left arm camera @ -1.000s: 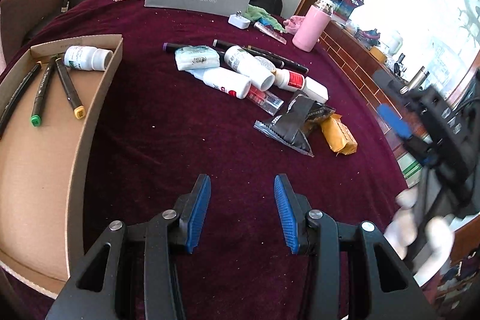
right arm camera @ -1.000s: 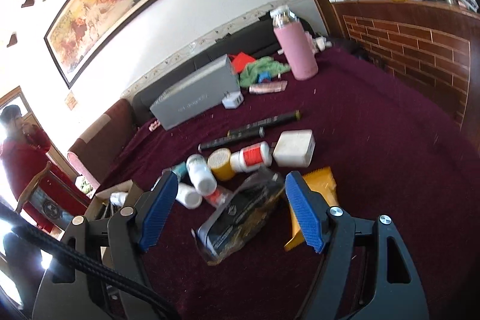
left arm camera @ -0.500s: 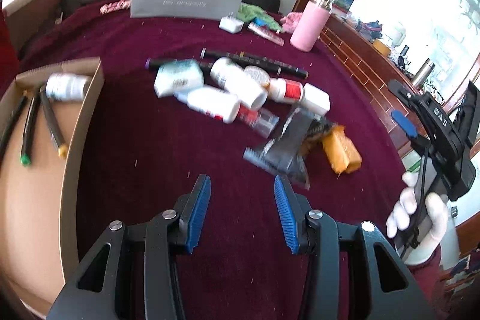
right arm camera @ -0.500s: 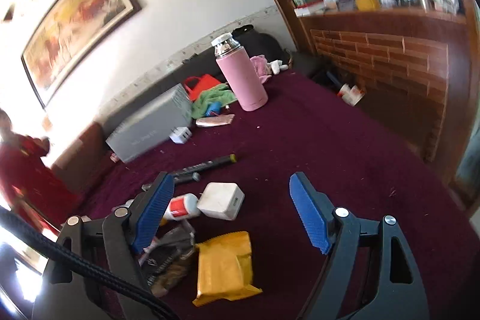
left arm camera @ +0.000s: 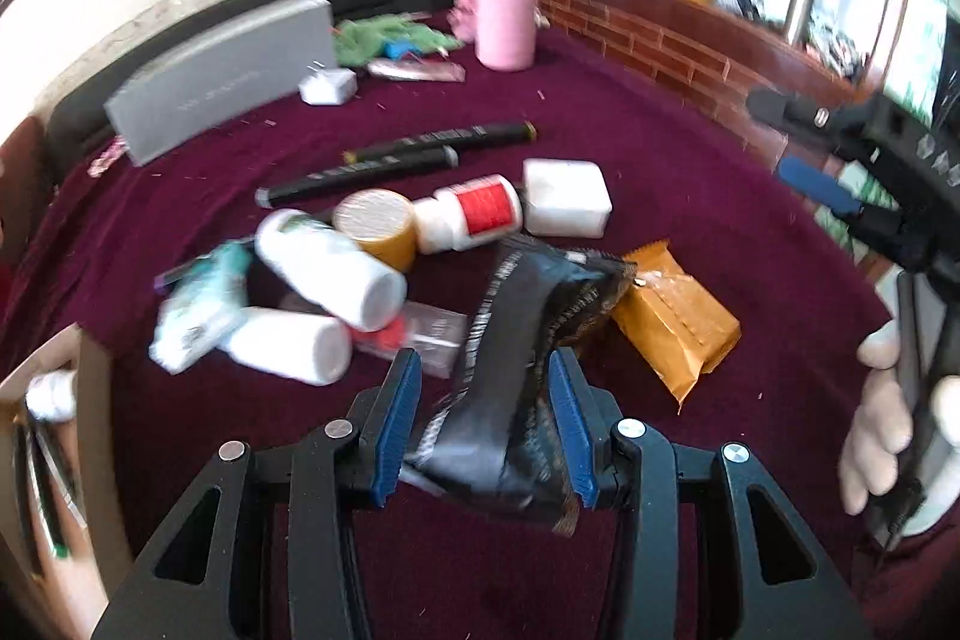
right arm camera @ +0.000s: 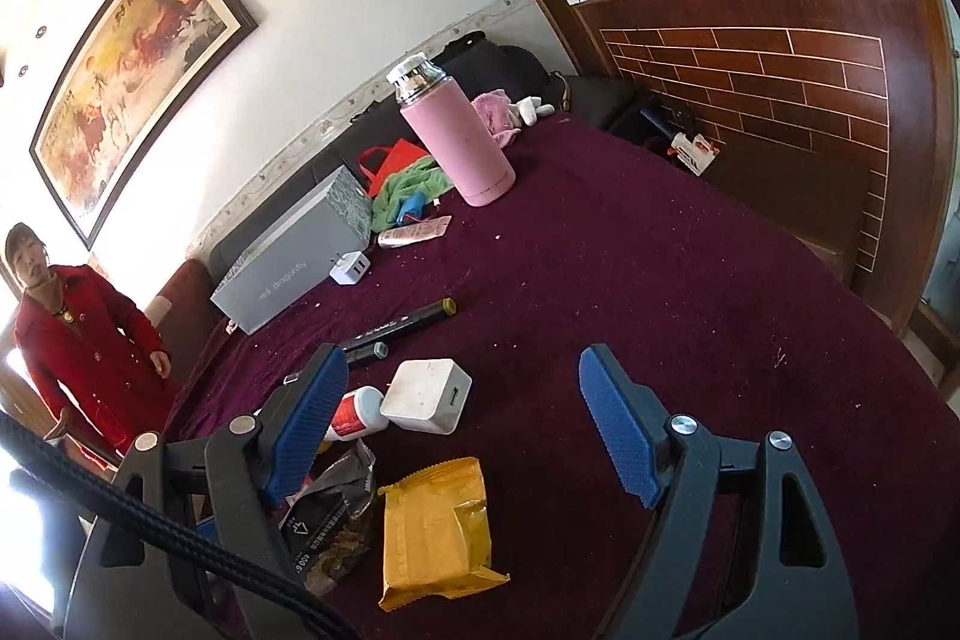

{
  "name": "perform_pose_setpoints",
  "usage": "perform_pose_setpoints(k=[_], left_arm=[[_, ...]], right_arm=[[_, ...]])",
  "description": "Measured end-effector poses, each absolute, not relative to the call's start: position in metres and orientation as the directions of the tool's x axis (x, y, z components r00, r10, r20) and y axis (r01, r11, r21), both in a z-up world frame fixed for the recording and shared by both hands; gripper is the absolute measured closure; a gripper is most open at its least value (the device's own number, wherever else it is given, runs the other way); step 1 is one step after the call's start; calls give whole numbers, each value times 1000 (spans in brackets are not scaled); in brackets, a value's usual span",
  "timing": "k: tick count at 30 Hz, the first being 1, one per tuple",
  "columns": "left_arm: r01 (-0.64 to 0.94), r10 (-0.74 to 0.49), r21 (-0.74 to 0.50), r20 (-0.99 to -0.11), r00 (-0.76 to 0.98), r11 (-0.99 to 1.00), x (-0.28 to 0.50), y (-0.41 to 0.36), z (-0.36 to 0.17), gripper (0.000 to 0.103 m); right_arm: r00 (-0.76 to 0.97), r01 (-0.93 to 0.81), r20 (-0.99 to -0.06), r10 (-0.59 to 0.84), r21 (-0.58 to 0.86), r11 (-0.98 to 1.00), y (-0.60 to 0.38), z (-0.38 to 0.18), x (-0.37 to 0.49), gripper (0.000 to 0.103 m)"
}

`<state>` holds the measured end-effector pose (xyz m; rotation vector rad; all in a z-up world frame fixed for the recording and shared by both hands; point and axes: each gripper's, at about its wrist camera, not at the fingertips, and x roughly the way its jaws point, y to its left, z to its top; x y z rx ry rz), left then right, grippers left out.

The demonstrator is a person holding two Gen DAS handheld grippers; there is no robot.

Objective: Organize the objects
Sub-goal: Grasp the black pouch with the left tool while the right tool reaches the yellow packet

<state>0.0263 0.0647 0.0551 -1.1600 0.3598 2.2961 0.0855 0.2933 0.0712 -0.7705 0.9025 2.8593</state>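
Across the maroon cloth (right arm camera: 690, 292), one pile of clutter and two grippers.

Left gripper (left arm camera: 483, 418) has narrow jaws straddling the black packet (left arm camera: 510, 358); whether the pads press it I cannot tell. Right gripper (right arm camera: 462, 436) stands wide, nothing between, over the yellow packet (right arm camera: 435, 526). Counted: three white bottles, the nearest (left arm camera: 288, 343) at 10 o'clock of the left gripper, two black markers (left arm camera: 444, 137), one white block (left arm camera: 564, 197), one cardboard tray (left arm camera: 90, 400) at the 8 o'clock edge. Bare cloth lies open toward 2 o'clock.

The packet (left arm camera: 678, 322) lies right of the pouch (left arm camera: 516, 340), with the bottles (left arm camera: 336, 280) left.
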Motion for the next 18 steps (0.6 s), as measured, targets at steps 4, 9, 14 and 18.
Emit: perform_pose_setpoints(k=[4,9,14,18], left_arm=[[-613,307,64,-822,-479,-787,27,92,39,65],[-618,301,80,-820,-486,-782,36,104,35,78],[-591,363,-12,-800,-478,-806,43,77,54,83],[-553,387,-53,-769,-509,-832,59,39,71,83]], right_arm=[[-870,-186,-481,-110,526,-830,293,70,83,23],[-857,-187,-504,-110,503,-844,288,68,79,23],[-849,-193,-516,-109,496,-847,288,65,77,23],[-840,-207,-531,-112,504,-839,291,61,75,23]])
